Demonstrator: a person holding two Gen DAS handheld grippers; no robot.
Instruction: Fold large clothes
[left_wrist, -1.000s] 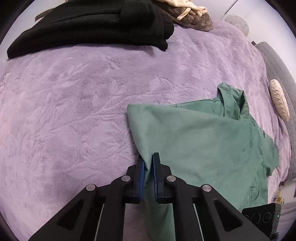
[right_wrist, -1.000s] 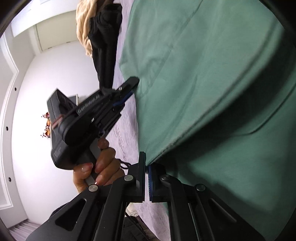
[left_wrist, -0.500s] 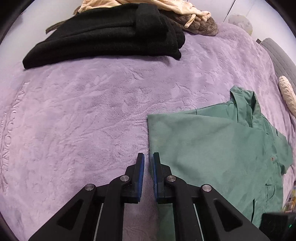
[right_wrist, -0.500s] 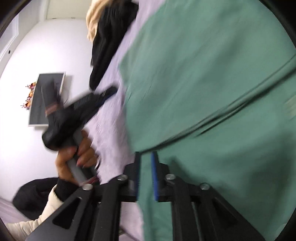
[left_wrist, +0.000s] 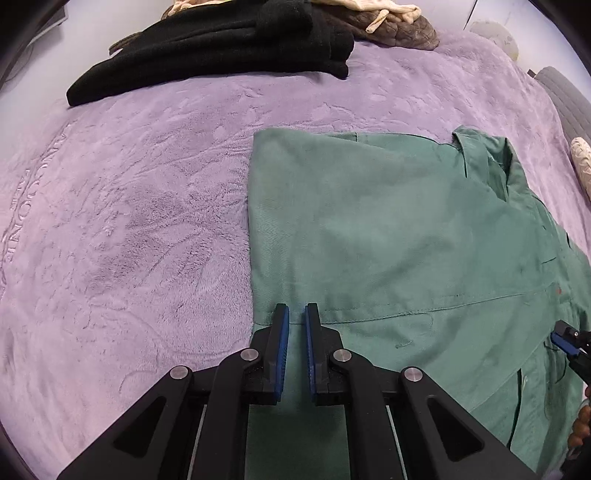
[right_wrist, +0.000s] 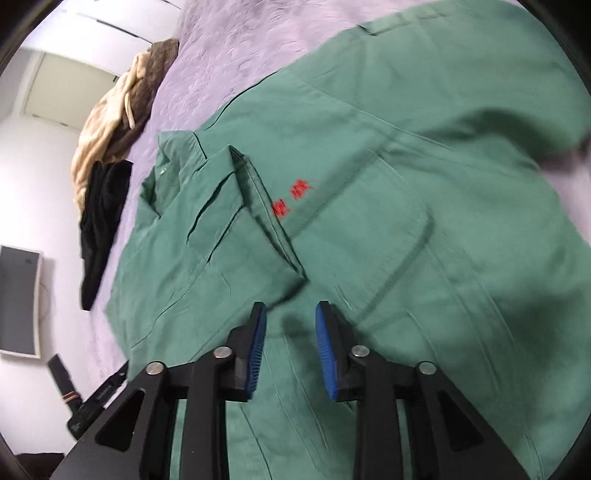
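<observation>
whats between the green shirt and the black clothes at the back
Only bare purple blanket between the green shirt and the black clothes, seen in the left wrist view.

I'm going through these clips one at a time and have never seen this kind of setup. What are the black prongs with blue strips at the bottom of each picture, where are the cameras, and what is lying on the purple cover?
No robot here: a person holds a two-finger gripper in each hand, and each carries a wide-angle camera looking along its fingers. One picture comes from the left gripper, the other from the right gripper. The blue strips are the finger pads. On the purple blanket lies a green shirt, partly folded, with red stitching on its chest. Farther back are black clothes and a beige and brown pile. Both grippers are open above the shirt; neither holds anything.
</observation>
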